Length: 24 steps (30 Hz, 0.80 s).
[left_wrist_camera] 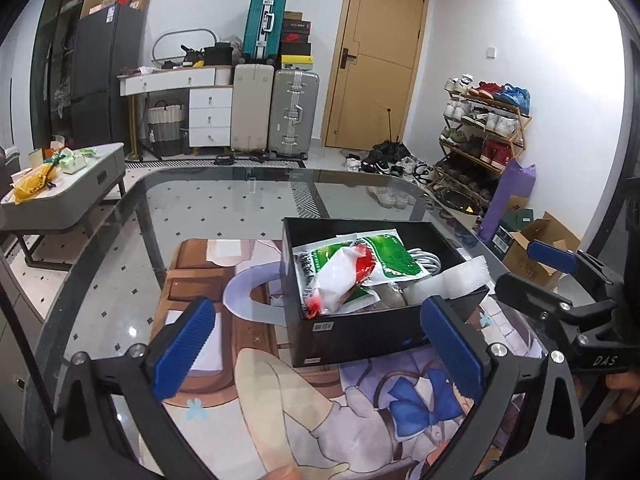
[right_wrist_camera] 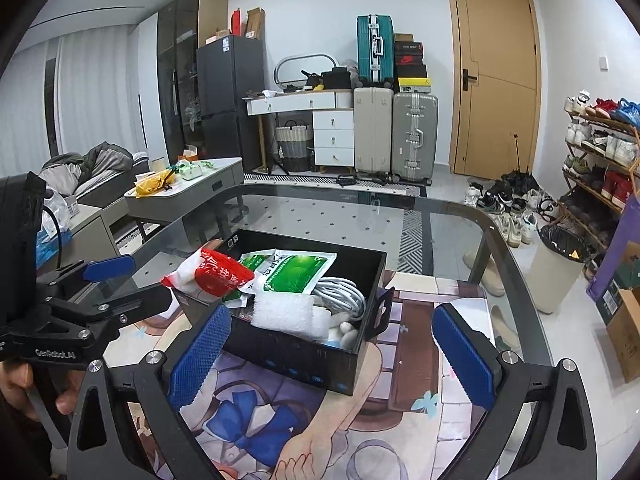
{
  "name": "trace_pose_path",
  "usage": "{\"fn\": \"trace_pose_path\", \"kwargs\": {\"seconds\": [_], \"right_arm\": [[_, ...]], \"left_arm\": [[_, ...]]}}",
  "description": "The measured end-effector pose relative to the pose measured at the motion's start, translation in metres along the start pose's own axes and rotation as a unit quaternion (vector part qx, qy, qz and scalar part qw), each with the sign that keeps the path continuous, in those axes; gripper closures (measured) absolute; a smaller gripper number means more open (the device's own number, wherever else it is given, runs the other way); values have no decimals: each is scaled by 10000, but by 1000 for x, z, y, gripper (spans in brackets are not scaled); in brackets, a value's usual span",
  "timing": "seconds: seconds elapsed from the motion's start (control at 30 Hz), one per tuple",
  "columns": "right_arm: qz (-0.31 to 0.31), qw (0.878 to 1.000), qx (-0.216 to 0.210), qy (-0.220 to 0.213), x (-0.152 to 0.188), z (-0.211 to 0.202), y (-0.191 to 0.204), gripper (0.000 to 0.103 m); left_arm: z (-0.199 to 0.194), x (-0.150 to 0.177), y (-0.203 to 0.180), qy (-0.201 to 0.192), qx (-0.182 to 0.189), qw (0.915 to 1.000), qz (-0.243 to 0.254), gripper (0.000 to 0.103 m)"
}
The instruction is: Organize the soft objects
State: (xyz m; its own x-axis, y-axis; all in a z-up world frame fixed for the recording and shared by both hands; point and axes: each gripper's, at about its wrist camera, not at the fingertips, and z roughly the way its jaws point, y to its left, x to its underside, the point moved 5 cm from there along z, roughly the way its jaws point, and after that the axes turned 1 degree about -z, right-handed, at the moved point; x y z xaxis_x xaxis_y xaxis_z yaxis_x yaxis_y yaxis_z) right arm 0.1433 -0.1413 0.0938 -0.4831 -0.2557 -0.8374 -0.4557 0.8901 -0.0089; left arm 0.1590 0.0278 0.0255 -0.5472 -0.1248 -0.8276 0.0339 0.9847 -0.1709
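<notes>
A black box (left_wrist_camera: 360, 336) (right_wrist_camera: 304, 356) stands on a printed mat (left_wrist_camera: 248, 376) (right_wrist_camera: 416, 360) on a glass table. It holds a red-and-white pouch (left_wrist_camera: 340, 276) (right_wrist_camera: 212, 272), a green-and-white packet (left_wrist_camera: 388, 256) (right_wrist_camera: 300, 268), a coiled white cable (left_wrist_camera: 428, 260) (right_wrist_camera: 340, 296) and white foam wrap (left_wrist_camera: 456, 280) (right_wrist_camera: 288, 316). My left gripper (left_wrist_camera: 320, 344) is open and empty in front of the box. My right gripper (right_wrist_camera: 332, 352) is open and empty, with the box's near end between its fingers. Each gripper shows in the other's view: the right (left_wrist_camera: 560, 288), the left (right_wrist_camera: 100, 284).
The glass table's rim (left_wrist_camera: 248, 166) (right_wrist_camera: 400, 196) curves round the mat. A grey side table (left_wrist_camera: 72, 188) (right_wrist_camera: 188, 188) with clutter stands at the left. Suitcases (left_wrist_camera: 276, 112), a door (right_wrist_camera: 496, 80), a shoe rack (left_wrist_camera: 480, 132) and a bin (right_wrist_camera: 556, 268) lie beyond.
</notes>
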Motion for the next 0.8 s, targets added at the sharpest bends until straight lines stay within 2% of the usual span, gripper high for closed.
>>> {"fn": "trace_pose_path", "kwargs": {"seconds": [0.4,0.8], "right_arm": [[-70,9998,-28,-159,14,3,8,1],[114,9996,-111,-222,19,9,5,1]], "left_arm": [[1,4,1,-234,-95,9997,71,0],[9,17,-4,-262,-259,9990,237,0]]}}
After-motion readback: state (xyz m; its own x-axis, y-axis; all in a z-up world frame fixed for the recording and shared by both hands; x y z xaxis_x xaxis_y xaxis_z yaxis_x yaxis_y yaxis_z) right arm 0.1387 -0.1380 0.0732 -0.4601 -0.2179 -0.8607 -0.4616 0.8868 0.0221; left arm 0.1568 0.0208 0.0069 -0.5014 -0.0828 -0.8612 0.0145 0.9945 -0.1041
